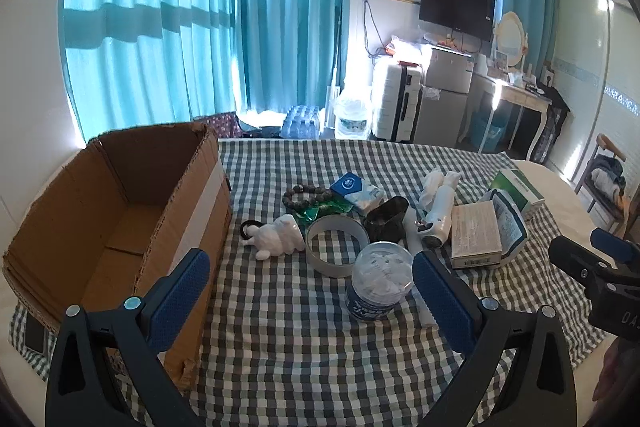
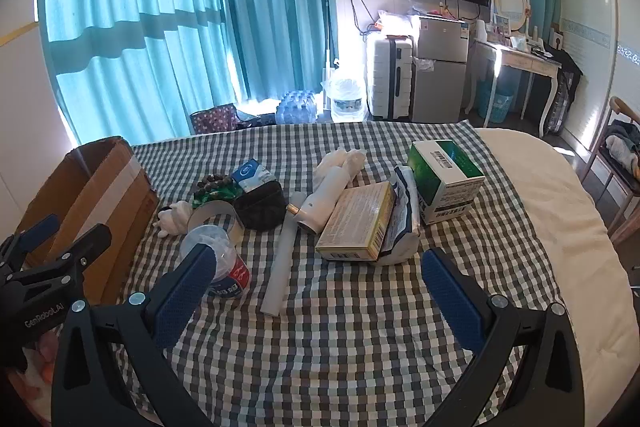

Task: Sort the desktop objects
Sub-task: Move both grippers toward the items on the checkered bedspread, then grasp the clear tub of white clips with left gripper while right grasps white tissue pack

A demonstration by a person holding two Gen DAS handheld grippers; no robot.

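You're holding both tongs spread as wide as they go, nothing between the pads, both angling down at the pile. Looks like you're setting up for the first pick, not mid-grasp.

Left tongs are hovering over the checked cloth, just short of the clear tub of white wipes. That tub is sitting nearest you, upright and clear of the pile, so it's probably the easiest first grab. The cardboard box is standing open and apparently empty at your left, touching the cloth edge — likely the drop target, which is why the clutter is heaped right beside it.

Right tongs are pointing at the right half of the pile: yellow carton leaning against a crumpled pouch, green-and-white box just beyond, white tube lying flat towards you.

Further back — a tape ring, white plush toy beside a black hair tie, bead bracelet, blue tissue pack, all crowding each other. You're going to need to peel from the near edge; the middle items are touching, so a wide approach risks dragging neighbours.
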